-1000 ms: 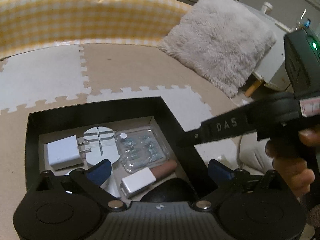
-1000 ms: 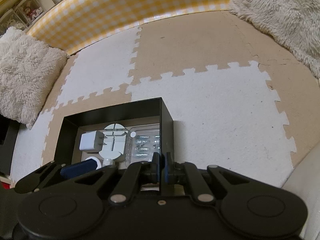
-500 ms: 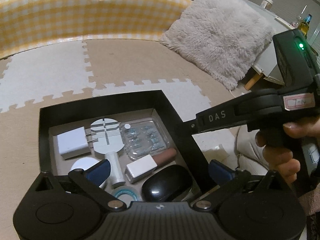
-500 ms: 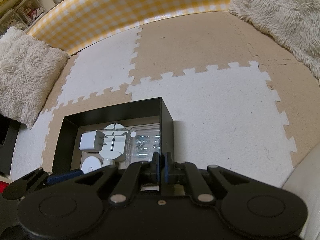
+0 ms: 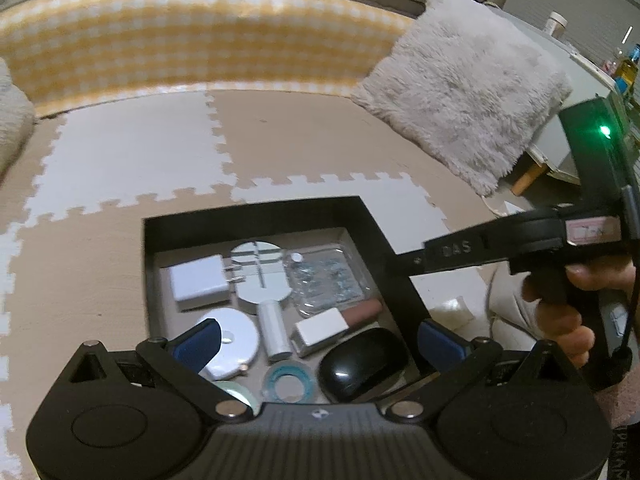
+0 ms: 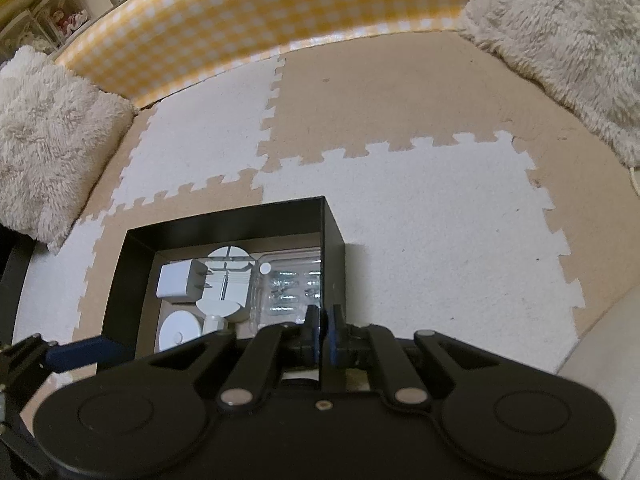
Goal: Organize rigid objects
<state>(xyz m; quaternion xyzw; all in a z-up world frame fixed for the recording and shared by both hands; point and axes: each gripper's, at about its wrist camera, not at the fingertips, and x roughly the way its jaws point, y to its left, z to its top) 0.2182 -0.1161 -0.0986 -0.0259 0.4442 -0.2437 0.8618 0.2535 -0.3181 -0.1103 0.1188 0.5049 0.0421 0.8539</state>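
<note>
A black open box (image 5: 256,216) sits on the foam mat and also shows in the right wrist view (image 6: 224,228). Inside lie a white charger plug (image 5: 196,282), a white round tool (image 5: 258,272), a clear blister pack (image 5: 328,280), a white disc (image 5: 234,336), a lipstick (image 5: 336,322), a black mouse (image 5: 362,364) and a tape ring (image 5: 286,380). My left gripper (image 5: 320,340) is open and empty above the box's near side. My right gripper (image 6: 322,330) is shut on the box's right wall (image 6: 332,248).
Tan and white foam mat tiles (image 6: 420,220) surround the box. A yellow checkered bumper (image 5: 180,40) runs along the back. Fluffy cushions lie at the right (image 5: 460,80) and the left (image 6: 44,140). A white cabinet (image 5: 560,140) stands far right.
My left gripper has pulled back and risen from inside the box, empty, so more of the box's contents show. My right gripper has stayed clamped on the box wall.
</note>
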